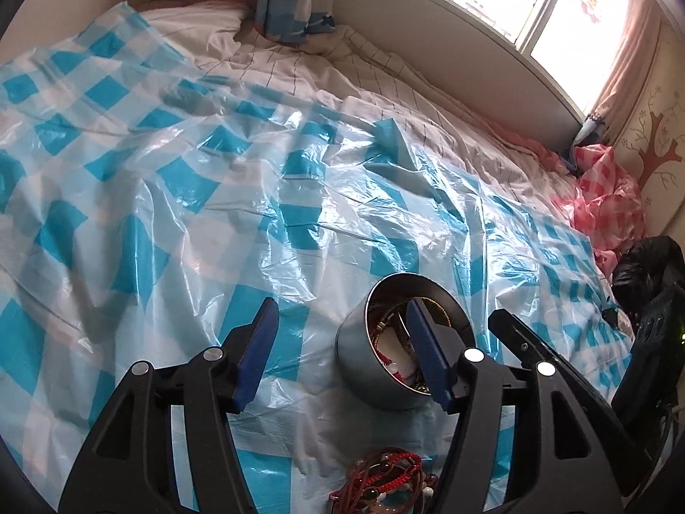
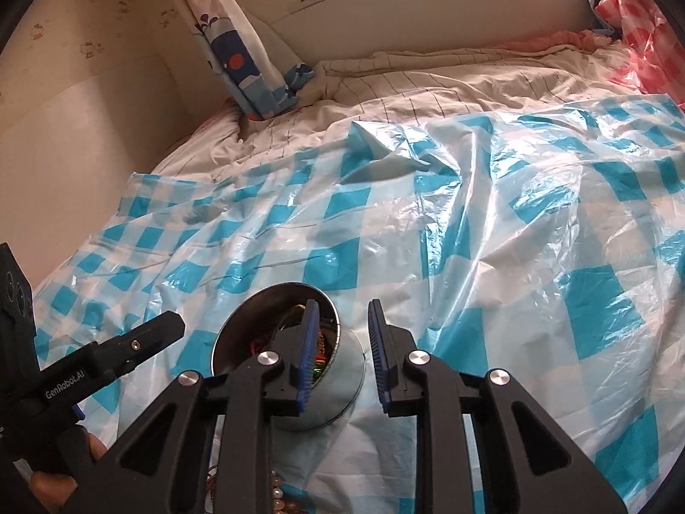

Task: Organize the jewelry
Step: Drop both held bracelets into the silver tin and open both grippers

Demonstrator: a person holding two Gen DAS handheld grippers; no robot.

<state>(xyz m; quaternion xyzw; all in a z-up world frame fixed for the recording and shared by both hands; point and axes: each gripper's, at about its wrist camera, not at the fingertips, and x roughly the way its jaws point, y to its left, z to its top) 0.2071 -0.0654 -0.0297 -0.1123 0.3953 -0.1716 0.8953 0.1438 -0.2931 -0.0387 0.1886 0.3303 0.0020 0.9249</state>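
A round metal tin (image 1: 368,364) stands tilted on the checked sheet, with several bracelets and cords inside. My left gripper (image 1: 341,306) is open: its right finger lies over the tin's mouth and its left finger stands clear on the sheet. A tangle of red cord bracelets and beads (image 1: 385,479) lies just below it. My right gripper (image 2: 344,306) is open too, straddling the tin's (image 2: 346,379) right rim, one pad inside and one outside, neither pressing. A few pearl beads (image 2: 278,494) show at the bottom edge. The left gripper's black finger (image 2: 141,338) reaches in from the left.
A crinkled blue-and-white checked plastic sheet (image 1: 171,197) covers the bed. A striped quilt (image 2: 428,85) lies behind it, with a blue patterned curtain (image 2: 239,64) and the window sill beyond. A pink checked bag (image 1: 608,197) and a black object (image 1: 650,274) sit at the right edge.
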